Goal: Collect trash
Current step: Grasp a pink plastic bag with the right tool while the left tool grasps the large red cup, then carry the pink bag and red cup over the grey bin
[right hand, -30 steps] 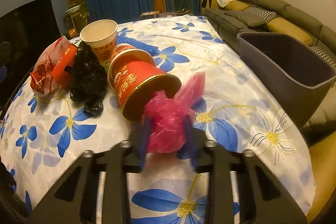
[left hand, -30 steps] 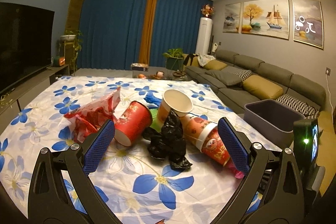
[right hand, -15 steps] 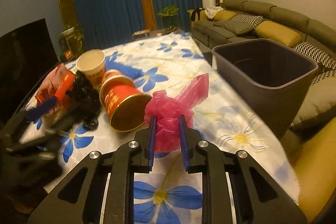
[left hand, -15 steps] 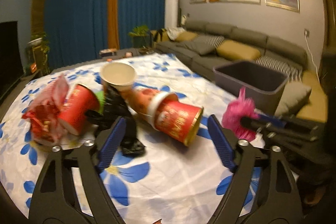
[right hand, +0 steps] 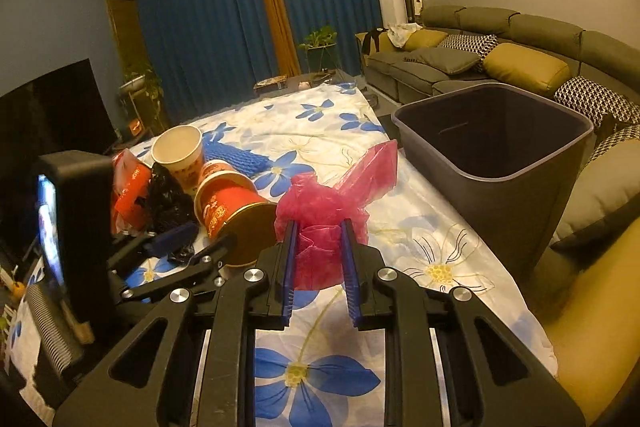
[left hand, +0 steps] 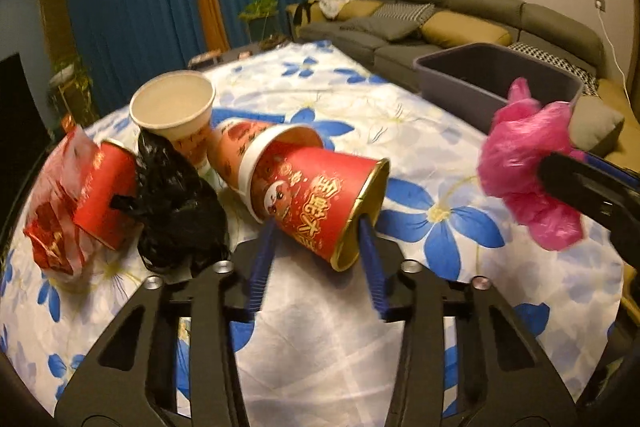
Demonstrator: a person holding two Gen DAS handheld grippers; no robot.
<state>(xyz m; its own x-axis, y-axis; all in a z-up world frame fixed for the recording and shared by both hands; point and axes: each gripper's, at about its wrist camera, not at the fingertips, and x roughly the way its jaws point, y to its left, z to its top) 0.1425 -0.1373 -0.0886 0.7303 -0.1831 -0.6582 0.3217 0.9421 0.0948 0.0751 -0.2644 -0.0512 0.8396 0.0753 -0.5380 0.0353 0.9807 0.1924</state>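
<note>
On the flowered counter (left hand: 400,131), the left tongs (left hand: 316,227) are closing around the tipped red cup (left hand: 316,199) beside a black bag (left hand: 176,203), while the right tongs (right hand: 318,227) pinch a pink bag (right hand: 332,211) near the grey bin (right hand: 496,147).

A white cloth with blue flowers (left hand: 420,131) covers the bench; at frame centre a red-and-gold cup (left hand: 316,203), left a black bag (left hand: 176,203), right a pink bag (left hand: 524,163).
</note>
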